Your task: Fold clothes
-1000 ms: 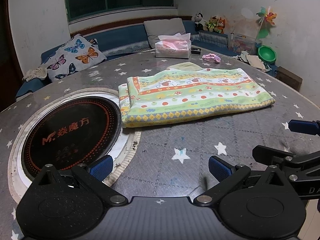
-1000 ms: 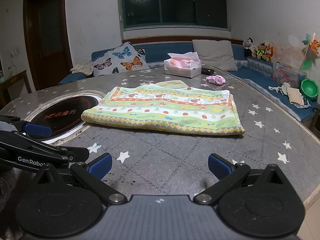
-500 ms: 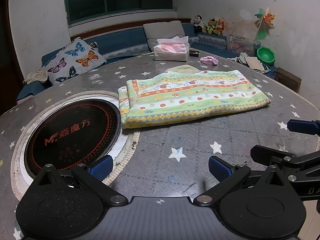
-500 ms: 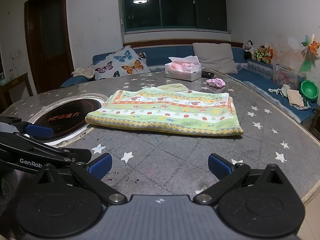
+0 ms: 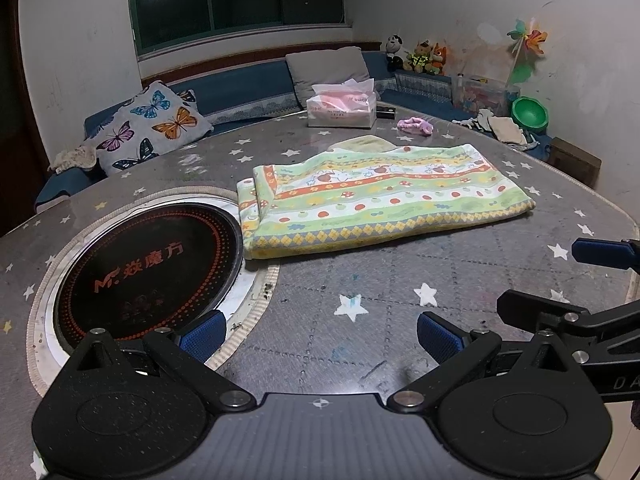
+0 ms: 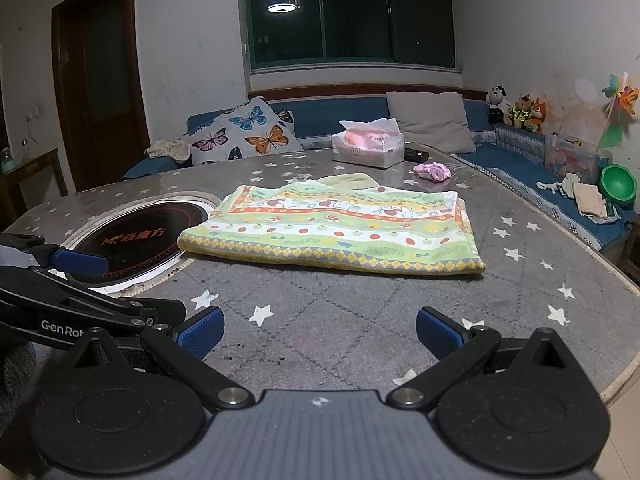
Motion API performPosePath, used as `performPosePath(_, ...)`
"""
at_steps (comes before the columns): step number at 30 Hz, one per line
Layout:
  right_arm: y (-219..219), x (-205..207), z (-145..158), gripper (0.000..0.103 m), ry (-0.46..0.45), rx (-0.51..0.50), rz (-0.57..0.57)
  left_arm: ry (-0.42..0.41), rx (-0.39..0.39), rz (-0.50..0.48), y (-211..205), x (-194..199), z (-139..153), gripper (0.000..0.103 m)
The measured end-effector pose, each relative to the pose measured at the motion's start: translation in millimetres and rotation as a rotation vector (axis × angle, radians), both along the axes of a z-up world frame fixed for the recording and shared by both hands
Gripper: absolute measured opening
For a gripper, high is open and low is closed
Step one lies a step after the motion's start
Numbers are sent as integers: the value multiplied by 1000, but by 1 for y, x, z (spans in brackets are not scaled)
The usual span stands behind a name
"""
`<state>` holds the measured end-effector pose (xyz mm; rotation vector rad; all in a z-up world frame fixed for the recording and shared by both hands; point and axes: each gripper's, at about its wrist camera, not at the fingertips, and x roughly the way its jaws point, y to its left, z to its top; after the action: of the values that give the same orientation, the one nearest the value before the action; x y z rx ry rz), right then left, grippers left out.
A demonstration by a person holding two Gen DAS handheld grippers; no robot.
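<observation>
A folded green, yellow and orange patterned cloth (image 5: 376, 204) lies flat on the round star-patterned table (image 5: 360, 304); it also shows in the right wrist view (image 6: 340, 230). A pale yellow cloth (image 5: 366, 144) peeks out behind it. My left gripper (image 5: 320, 334) is open and empty, held above the table's near side, well short of the cloth. My right gripper (image 6: 320, 330) is open and empty, beside it to the right. Each gripper appears at the edge of the other's view.
A black induction hob (image 5: 148, 268) is set in the table left of the cloth. A tissue box (image 5: 342, 106) and a small pink item (image 5: 416, 126) sit at the far side. A blue sofa with a butterfly cushion (image 5: 156, 128) runs behind.
Both grippers have drawn back and up from the cloth, which looks smaller and farther now. The cloth has not moved. Both jaws stay open.
</observation>
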<state>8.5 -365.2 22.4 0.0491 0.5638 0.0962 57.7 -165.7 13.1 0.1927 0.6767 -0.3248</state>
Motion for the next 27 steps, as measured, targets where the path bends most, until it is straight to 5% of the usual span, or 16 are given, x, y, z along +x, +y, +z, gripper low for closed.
performPosePath(27, 2, 6, -4, 103, 13, 1, 7, 10, 6, 2, -1, 5, -4, 103)
